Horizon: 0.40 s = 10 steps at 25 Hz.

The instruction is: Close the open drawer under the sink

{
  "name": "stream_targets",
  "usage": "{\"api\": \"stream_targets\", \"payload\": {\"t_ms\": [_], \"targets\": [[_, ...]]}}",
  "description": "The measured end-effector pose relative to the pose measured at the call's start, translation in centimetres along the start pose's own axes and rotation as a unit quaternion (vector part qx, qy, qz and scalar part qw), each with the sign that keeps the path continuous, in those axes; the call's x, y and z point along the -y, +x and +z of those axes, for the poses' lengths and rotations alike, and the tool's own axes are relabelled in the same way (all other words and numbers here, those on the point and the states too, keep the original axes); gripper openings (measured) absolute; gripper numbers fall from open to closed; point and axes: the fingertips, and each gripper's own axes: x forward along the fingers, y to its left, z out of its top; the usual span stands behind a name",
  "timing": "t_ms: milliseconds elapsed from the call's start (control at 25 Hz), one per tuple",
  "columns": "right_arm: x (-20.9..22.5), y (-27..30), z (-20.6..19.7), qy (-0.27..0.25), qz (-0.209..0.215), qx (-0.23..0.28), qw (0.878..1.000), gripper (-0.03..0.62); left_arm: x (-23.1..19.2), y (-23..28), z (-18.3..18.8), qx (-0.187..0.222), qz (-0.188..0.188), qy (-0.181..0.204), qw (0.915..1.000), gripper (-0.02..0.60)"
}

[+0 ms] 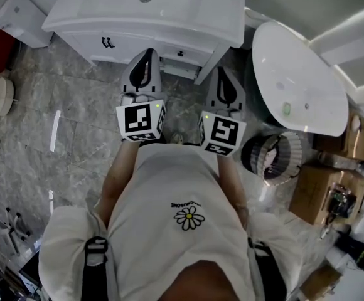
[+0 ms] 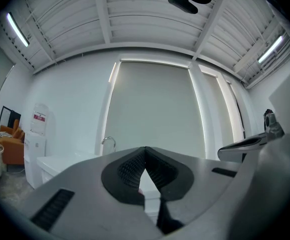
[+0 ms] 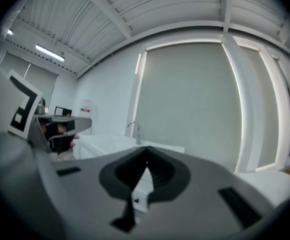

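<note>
The white cabinet (image 1: 128,46) with its sink (image 1: 163,2) stood at the far side of the grey tiled floor (image 1: 75,118). The open drawer (image 1: 183,60) sat in the right part of the cabinet front, under the sink. It was pulled out a little toward the person, with its small dark handle facing the near side. The left gripper (image 1: 147,54) pointed at the cabinet just left of the drawer. The right gripper (image 1: 223,74) pointed at the drawer's right corner. Whether either one touched the drawer could not be told. Both claws were fully closed, jaw tips pressed together, with nothing held between them. A white bathtub (image 1: 298,80) lay to the right, and cardboard boxes (image 1: 317,193) sat nearer on that side.
</note>
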Motion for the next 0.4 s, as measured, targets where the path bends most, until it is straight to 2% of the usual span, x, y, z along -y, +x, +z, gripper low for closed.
{"api": "stream_targets", "payload": {"t_ms": [400], "targets": [[-0.1, -1.1, -0.6, 0.007, 0.003, -0.003, 1.000, 0.029, 0.9, -1.1, 0.8, 0.002, -0.004, 0.023, 0.9997, 0.021]]}}
